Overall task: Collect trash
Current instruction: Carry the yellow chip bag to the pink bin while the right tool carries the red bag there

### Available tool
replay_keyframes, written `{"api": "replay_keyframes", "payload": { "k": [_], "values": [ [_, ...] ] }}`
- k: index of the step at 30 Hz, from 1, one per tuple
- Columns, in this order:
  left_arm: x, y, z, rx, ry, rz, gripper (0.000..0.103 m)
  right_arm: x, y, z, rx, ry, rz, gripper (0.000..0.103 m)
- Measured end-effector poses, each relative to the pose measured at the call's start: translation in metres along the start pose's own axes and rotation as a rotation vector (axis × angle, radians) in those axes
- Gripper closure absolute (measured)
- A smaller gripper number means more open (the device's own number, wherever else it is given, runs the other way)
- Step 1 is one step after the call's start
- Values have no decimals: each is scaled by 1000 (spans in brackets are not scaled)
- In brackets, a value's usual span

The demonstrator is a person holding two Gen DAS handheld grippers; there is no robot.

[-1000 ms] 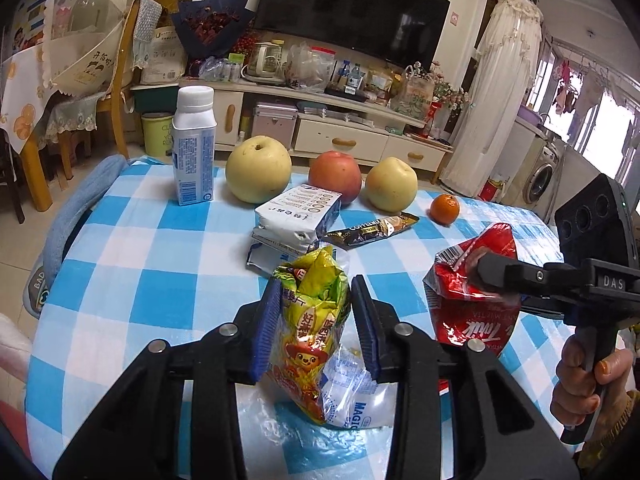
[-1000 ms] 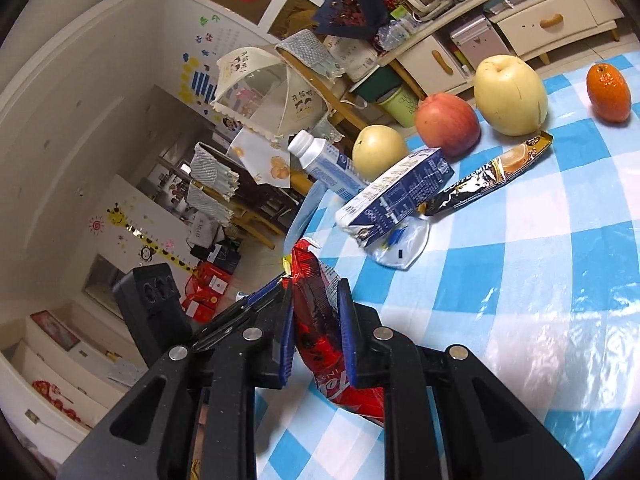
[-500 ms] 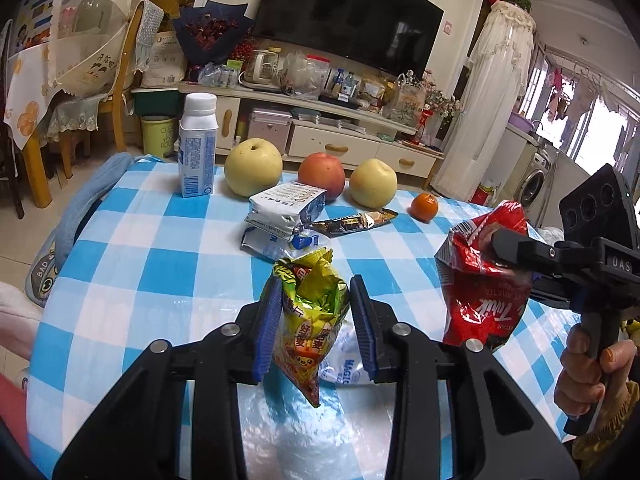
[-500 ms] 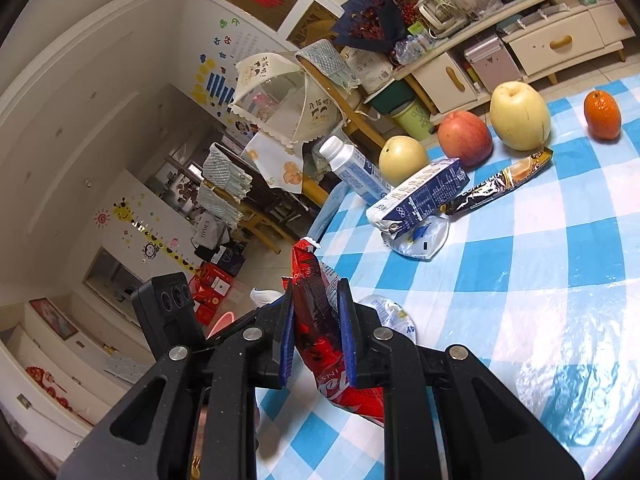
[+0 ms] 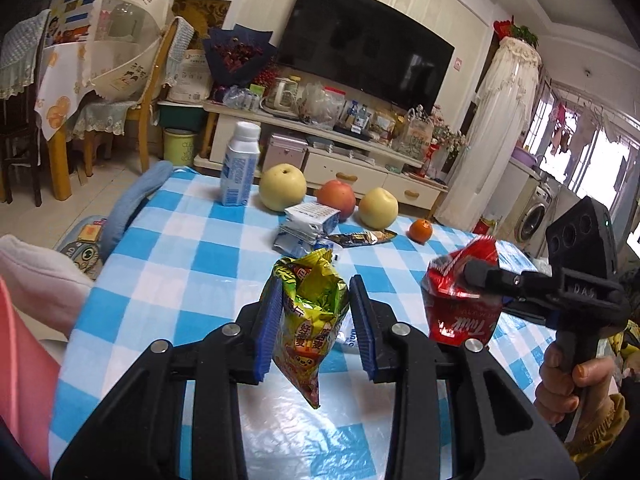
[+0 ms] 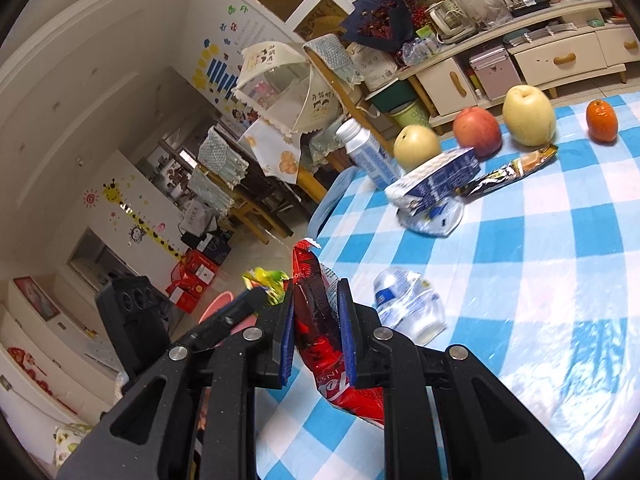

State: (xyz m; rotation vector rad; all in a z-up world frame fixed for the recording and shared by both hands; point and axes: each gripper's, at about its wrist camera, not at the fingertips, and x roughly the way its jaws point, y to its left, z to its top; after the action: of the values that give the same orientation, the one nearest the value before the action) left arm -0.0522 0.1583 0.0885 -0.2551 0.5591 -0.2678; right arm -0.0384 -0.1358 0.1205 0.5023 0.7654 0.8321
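Observation:
My left gripper (image 5: 314,304) is shut on a yellow-green snack bag (image 5: 310,312) that hangs above the blue checked table (image 5: 188,256). The right gripper (image 6: 316,308), seen from the side in the left wrist view as right gripper (image 5: 476,274), is shut on a red snack bag (image 6: 324,344), red snack bag (image 5: 460,304), also clear of the cloth. A crushed clear plastic bottle (image 6: 412,304) lies on the table just right of the red bag. Further back lie a crumpled milk carton (image 5: 310,220) and a dark snack wrapper (image 5: 362,238).
At the table's far side stand a white bottle (image 5: 239,168), two yellow pears (image 5: 282,187), a red apple (image 5: 336,196) and a small orange (image 5: 420,229). A pink bin (image 6: 218,306) shows on the floor left of the table. A hand (image 5: 568,376) holds the right gripper's handle.
Both grippers have lifted their snack bags up off the table and drawn back toward the near edge. The yellow-green bag now hangs free; the clear bottle stays on the cloth.

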Motion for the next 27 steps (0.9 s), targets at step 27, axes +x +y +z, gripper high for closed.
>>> {"api": "replay_keyframes", "payload": {
  "k": [27],
  "values": [
    [-147, 160, 6, -295, -238, 282, 67, 141, 170, -59, -143, 196, 151, 82]
  ]
}}
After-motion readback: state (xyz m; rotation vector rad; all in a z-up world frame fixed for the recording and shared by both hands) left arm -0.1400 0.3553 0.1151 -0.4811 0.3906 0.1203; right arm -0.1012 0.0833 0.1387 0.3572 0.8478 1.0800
